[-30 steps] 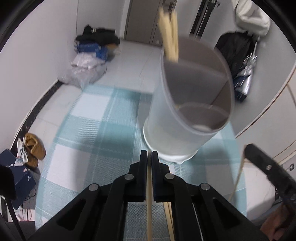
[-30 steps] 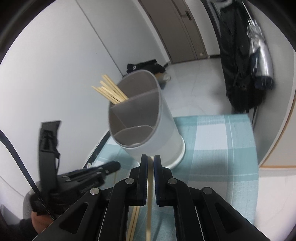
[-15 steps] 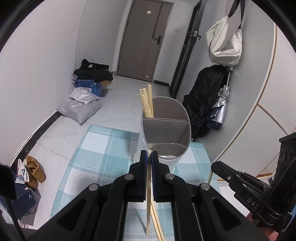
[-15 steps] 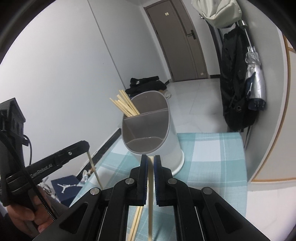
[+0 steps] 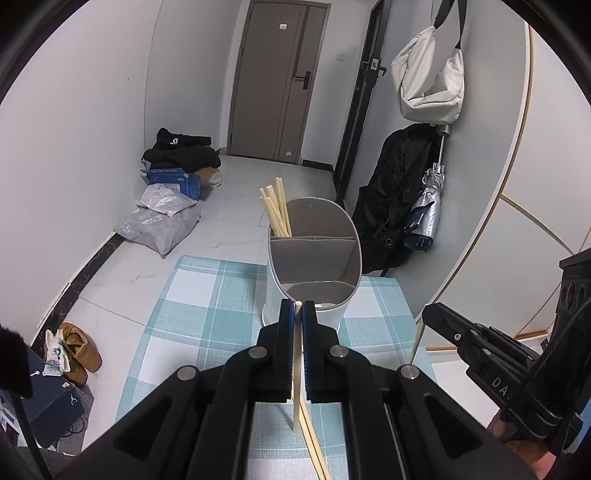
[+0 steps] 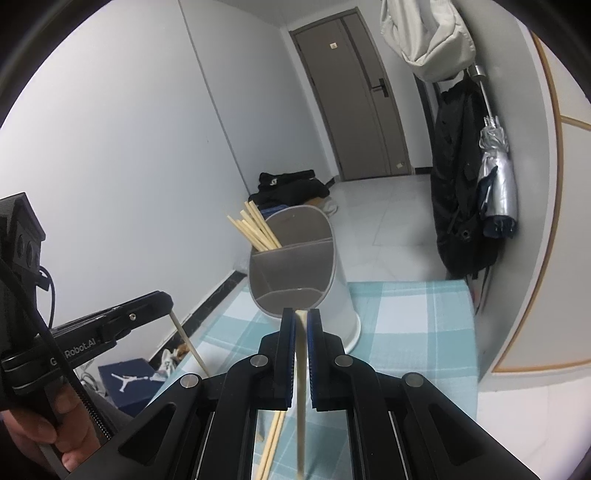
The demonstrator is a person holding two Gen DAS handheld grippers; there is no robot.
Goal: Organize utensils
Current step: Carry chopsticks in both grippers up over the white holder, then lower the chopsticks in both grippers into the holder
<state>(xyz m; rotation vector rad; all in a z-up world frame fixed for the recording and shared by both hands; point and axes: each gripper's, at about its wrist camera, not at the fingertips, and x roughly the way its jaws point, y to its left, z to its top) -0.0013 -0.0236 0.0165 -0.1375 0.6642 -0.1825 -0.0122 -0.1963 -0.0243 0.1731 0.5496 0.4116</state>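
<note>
Left wrist: chopstick between fingers.

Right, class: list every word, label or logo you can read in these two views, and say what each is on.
"Robot.AI", its first letters hidden: left gripper.
"DA", cut off: right gripper.
Jumping-figure logo, no words: blue shoebox.
Print on blue carton, door sign: too small.

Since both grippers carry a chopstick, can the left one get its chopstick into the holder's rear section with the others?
Probably yes: the left gripper is shut on its chopstick, nothing stands between it and the holder, and the right gripper is off to one side.
</note>
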